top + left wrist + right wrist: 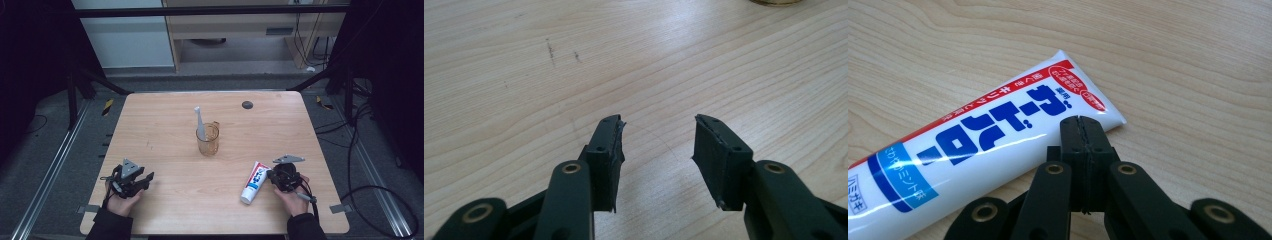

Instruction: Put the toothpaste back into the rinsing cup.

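White toothpaste tube (254,181) is laid flat on the wooden table (165,125), near its front right, just beside the right gripper (1082,125), whose jaws are pressed together with nothing held, their tips seen at the tube's flat end. Left gripper (658,137) is held over bare wood at front left, jaws parted and empty. Cup (207,140) with toothbrush (199,122) is stood mid-table.

One toothpaste tube (255,181), one cup (207,139), one toothbrush (199,123)

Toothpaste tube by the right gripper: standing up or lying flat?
Lying flat. The toothpaste tube rests lengthwise on the table, label up, beside the shut right gripper, which holds nothing.
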`<state>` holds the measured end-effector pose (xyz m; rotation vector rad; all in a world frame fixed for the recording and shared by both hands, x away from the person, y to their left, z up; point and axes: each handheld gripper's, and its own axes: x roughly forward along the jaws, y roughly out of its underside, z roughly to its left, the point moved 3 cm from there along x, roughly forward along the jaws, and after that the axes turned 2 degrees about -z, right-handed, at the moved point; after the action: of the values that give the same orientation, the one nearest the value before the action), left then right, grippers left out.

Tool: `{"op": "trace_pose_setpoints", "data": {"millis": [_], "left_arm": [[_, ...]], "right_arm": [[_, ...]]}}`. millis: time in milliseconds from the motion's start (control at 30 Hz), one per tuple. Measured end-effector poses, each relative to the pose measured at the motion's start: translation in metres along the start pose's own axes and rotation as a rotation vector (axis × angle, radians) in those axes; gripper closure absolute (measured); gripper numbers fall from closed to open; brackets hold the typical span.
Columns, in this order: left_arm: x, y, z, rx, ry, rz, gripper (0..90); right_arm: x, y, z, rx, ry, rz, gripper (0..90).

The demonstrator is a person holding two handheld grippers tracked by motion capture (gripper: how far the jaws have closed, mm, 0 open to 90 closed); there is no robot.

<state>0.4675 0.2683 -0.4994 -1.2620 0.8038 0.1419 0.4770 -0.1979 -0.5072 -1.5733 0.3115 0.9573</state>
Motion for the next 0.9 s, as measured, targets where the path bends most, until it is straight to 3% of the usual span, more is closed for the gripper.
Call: {"op": "trace_pose_setpoints", "data": {"millis": [300,900], "left_arm": [[0.001,0.001,0.003,-0.007,-0.006,0.0,51.9],[0.002,0.002,0.003,-0.006,-0.008,0.009,51.2]], "right_arm": [[0.01,-0.008,0.005,-0.018,-0.014,0.005,90.0],[0.02,-0.022,0.027,-0.056,-0.112,-0.01,90.0]]}}
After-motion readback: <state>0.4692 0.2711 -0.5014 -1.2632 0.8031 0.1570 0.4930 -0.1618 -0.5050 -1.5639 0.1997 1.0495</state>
